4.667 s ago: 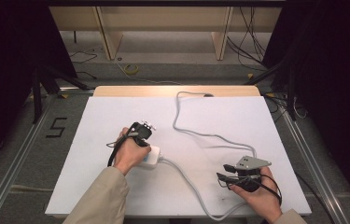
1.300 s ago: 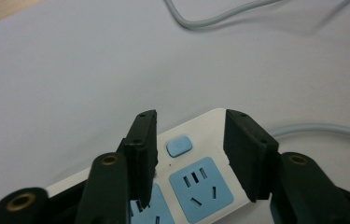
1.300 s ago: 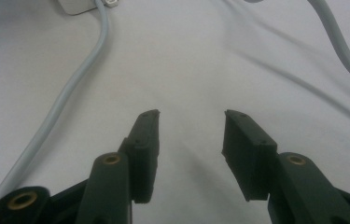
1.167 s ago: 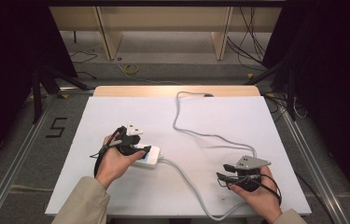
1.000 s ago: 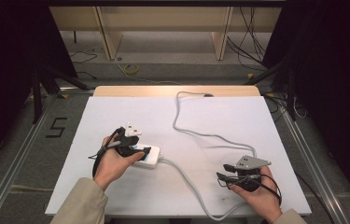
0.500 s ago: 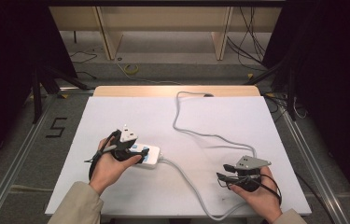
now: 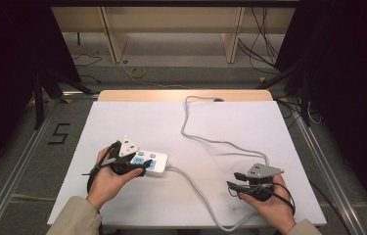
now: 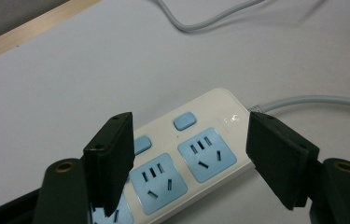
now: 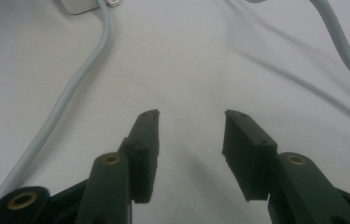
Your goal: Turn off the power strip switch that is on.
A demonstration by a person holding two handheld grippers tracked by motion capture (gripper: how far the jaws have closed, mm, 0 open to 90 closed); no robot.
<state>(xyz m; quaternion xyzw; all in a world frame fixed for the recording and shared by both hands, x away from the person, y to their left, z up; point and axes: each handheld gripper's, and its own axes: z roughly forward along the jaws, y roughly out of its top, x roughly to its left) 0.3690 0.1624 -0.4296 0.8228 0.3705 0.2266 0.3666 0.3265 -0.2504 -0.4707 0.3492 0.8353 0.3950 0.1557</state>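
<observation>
A white power strip [image 7: 154, 162] with blue sockets and blue switches lies on the white table [image 7: 137, 122], left of centre. Its grey cable [image 7: 198, 137] runs right, loops past the front edge and goes off the far edge. My left gripper [image 7: 138, 166] hovers over the strip's left part. In the left gripper view this gripper [image 8: 186, 135] is open, its jaws standing wide on either side of the power strip [image 8: 200, 140] without clamping it. My right gripper [image 7: 234, 182] rests at the front right. It [image 9: 191, 116] is open over bare table, with the cable [image 9: 70, 93] to its left.
A wooden strip [image 7: 181, 95] borders the table's far edge. Metal rails [image 7: 318, 152] run along both sides, and a "5" mark [image 7: 58, 133] is on the floor to the left. Loose wires [image 7: 137, 72] lie on the floor beyond.
My left hand has drawn back toward the front left and turned its gripper over the strip's left end. The strip has barely shifted. The right gripper has stayed put.
</observation>
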